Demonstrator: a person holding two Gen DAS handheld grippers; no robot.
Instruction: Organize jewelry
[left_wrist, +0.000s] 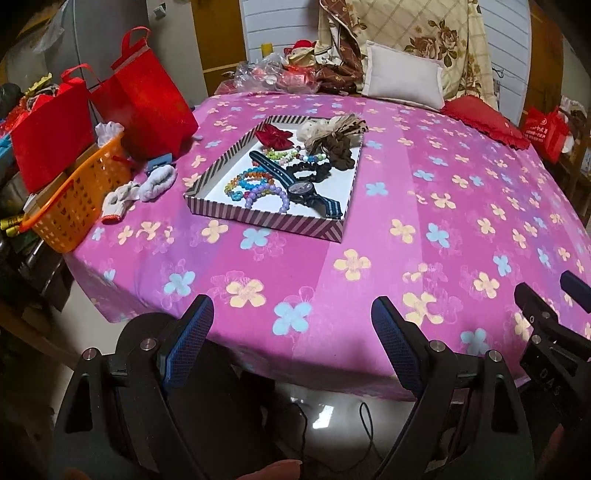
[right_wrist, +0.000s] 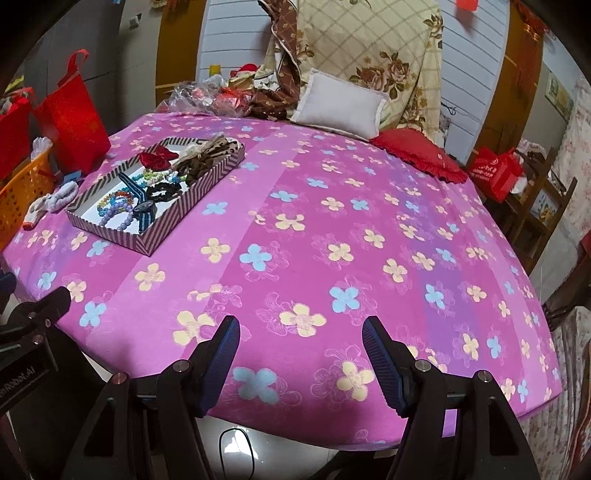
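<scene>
Two tongs are hanging released with nothing between them: the left tongs (left_wrist: 291, 317) and the right tongs (right_wrist: 301, 334), low in the frame over the near edge of the pink flowered surface (left_wrist: 424, 206). Left of the middle, a striped tray (left_wrist: 266, 221) is holding bead bracelets (left_wrist: 255, 186), a watch (left_wrist: 301, 188) and scrunchies (left_wrist: 310, 171).
</scene>
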